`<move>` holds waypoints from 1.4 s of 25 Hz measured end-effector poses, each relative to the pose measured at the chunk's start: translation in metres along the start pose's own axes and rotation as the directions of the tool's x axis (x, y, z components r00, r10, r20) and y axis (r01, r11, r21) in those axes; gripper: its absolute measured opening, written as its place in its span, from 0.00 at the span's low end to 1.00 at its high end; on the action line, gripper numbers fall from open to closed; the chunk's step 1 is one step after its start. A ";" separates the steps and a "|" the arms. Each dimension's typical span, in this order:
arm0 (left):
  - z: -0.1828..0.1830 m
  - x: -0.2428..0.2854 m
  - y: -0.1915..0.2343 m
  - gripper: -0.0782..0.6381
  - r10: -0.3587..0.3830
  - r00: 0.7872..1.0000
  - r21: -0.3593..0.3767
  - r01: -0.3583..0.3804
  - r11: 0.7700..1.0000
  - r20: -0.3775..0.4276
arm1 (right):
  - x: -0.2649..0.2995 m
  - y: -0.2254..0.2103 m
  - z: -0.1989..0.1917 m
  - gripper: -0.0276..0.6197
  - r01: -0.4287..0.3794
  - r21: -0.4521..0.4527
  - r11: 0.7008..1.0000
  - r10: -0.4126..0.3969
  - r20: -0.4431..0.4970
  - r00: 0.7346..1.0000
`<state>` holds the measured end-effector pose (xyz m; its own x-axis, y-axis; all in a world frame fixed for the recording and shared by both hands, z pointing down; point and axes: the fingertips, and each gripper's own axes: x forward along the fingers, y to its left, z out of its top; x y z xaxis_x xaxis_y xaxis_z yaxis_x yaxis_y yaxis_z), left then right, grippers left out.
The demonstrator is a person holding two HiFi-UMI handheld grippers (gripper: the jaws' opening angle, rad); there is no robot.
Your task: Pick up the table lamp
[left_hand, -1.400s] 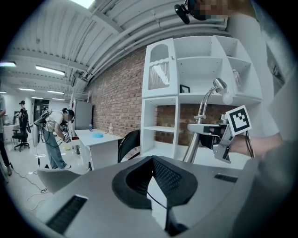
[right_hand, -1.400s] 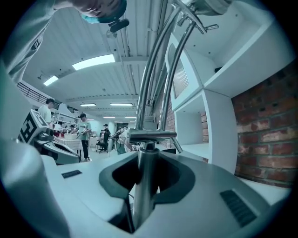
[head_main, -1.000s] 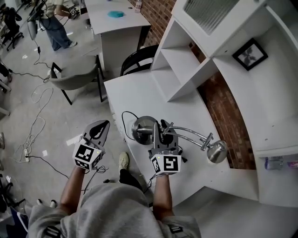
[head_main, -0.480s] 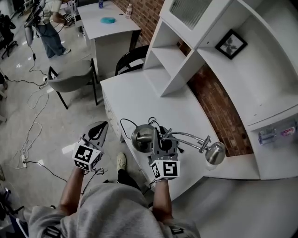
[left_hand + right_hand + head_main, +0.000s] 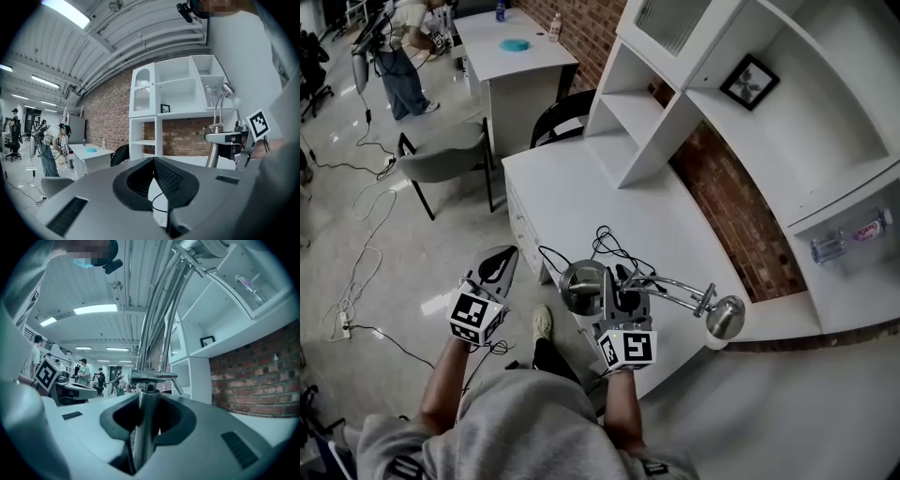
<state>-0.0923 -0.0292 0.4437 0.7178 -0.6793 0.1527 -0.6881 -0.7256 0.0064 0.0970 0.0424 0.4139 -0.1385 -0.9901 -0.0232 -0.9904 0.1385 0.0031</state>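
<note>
Right tongs point(image 5: 617, 281) clamp the upright stem of a chrome table lamp point(image 5: 581, 284) at the white tabletop's point(image 5: 581, 197) edge; left tongs point(image 5: 500, 260) are pressed together, empty, alongside.

Silver table lamp point(image 5: 578, 279) — white desk point(image 5: 581, 192)

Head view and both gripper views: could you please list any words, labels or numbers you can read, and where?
No text is readable in any view.
Bottle: pink label, too small to read.
Left marker cube, right marker cube: square patterns only, no letters.
</note>
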 end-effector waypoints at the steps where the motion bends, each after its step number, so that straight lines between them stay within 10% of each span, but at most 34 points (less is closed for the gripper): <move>1: -0.001 -0.004 -0.001 0.11 0.000 1.000 -0.002 0.000 1.000 -0.001 | -0.004 0.002 0.000 0.19 0.001 0.001 1.000 -0.001 -0.002 1.000; 35: 0.004 -0.036 -0.015 0.11 0.010 1.000 0.008 -0.010 1.000 0.013 | -0.036 0.011 0.006 0.19 0.014 0.016 1.000 -0.014 0.016 1.000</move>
<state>-0.1071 0.0059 0.4338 0.7125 -0.6876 0.1400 -0.6942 -0.7198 -0.0025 0.0912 0.0794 0.4084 -0.1246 -0.9914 -0.0389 -0.9920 0.1253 -0.0137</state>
